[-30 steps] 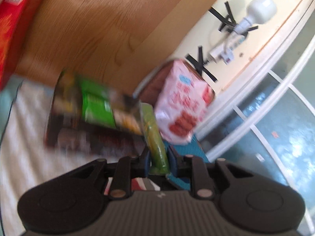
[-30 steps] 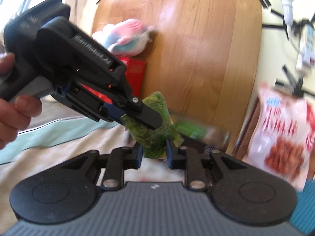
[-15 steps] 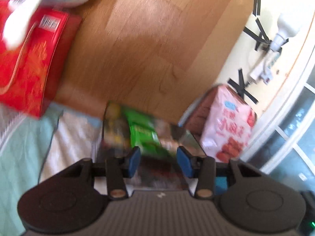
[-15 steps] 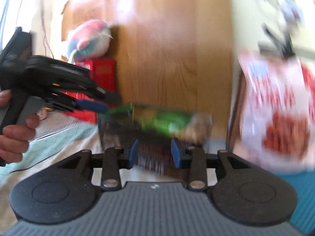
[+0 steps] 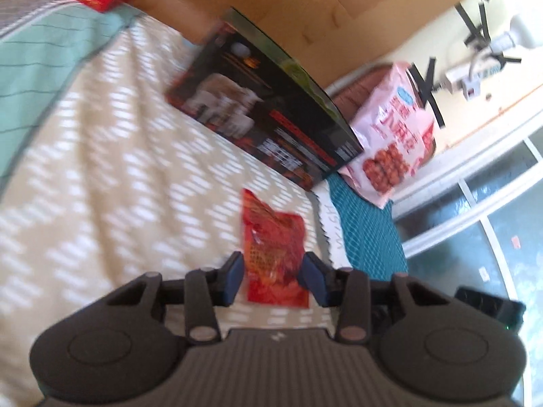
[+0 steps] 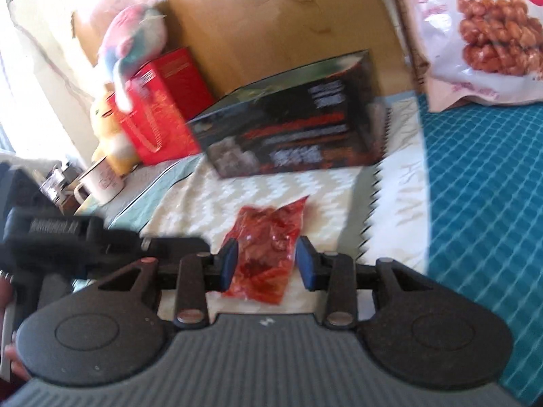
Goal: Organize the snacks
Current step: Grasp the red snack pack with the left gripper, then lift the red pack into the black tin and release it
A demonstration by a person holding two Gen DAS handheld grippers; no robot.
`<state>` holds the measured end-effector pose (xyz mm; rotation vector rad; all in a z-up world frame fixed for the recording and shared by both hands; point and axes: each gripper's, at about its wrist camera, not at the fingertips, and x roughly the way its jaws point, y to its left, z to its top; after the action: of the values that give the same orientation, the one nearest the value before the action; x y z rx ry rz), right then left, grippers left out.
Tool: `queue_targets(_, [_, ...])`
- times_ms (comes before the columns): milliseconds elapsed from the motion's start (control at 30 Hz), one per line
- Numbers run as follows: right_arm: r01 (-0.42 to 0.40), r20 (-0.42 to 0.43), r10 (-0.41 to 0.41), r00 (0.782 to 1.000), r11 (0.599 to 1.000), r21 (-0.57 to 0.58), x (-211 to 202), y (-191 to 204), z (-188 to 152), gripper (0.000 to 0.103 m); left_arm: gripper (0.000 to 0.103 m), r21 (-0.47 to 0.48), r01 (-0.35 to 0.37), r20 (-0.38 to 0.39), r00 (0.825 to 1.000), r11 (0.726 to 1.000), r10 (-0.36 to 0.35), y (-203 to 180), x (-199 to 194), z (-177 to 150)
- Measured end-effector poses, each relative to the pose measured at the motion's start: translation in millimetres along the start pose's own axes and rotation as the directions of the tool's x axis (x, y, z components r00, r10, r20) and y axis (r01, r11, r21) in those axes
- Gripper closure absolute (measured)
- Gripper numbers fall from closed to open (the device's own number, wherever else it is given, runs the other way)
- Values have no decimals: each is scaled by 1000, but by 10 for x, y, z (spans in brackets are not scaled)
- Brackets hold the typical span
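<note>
A small red snack packet lies flat on the patterned bed cover; it also shows in the right wrist view. My left gripper is open, with a jaw on each side of the packet's near end. My right gripper is open too and straddles the same packet. A dark snack box with green packets along its open top stands behind it. A large pink snack bag leans by the wall. The left gripper's body shows at the left of the right wrist view.
A red box with a plush toy on it stands at the back left, beside a white mug. A wooden headboard rises behind. A teal mat lies to the right. A floor and window frame lie beyond the bed edge.
Both grippers let go of the green packet, which went into the dark box, opened, and dropped down over the red packet on the cover.
</note>
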<state>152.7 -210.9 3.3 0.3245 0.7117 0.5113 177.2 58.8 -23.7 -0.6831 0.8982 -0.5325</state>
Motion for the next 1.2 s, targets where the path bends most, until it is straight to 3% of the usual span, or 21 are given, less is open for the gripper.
queue_targets(300, [-111, -50, 108, 993, 992, -58, -20, 457, -260, 62, 65, -71, 11, 58, 998, 997, -7, 280, -549, -171])
queue_targets(400, [-143, -58, 141, 988, 989, -24, -1, 423, -210, 64, 75, -91, -4, 62, 998, 996, 10, 371, -598, -200])
queue_targets(533, [-54, -22, 55, 998, 998, 38, 72, 297, -93, 64, 76, -68, -29, 68, 997, 997, 33, 336, -598, -218])
queue_targets(733, [-106, -61, 110, 992, 992, 67, 216, 360, -92, 65, 76, -48, -32, 72, 997, 998, 35, 325, -593, -230])
queue_targets(767, [-122, -74, 126, 989, 991, 47, 233, 406, -109, 79, 76, -55, -22, 72, 997, 998, 26, 346, -596, -230])
queue_targets(800, [-168, -119, 175, 977, 983, 69, 253, 406, -152, 82, 76, -65, -12, 71, 997, 998, 16, 371, -603, -229])
queue_targets(967, [-204, -109, 215, 971, 974, 104, 227, 432, -230, 88, 76, -91, 11, 69, 998, 996, -5, 405, -607, -226])
queue_targets(1067, [-240, -90, 258, 962, 956, 171, 177, 325, -211, 90, 70, -102, 42, 62, 997, 994, -36, 382, -621, -213])
queue_targets(1200, [-301, -46, 317, 947, 929, 215, 58, 268, -115, 91, 51, -69, 109, 60, 993, 992, -105, 259, -642, -180])
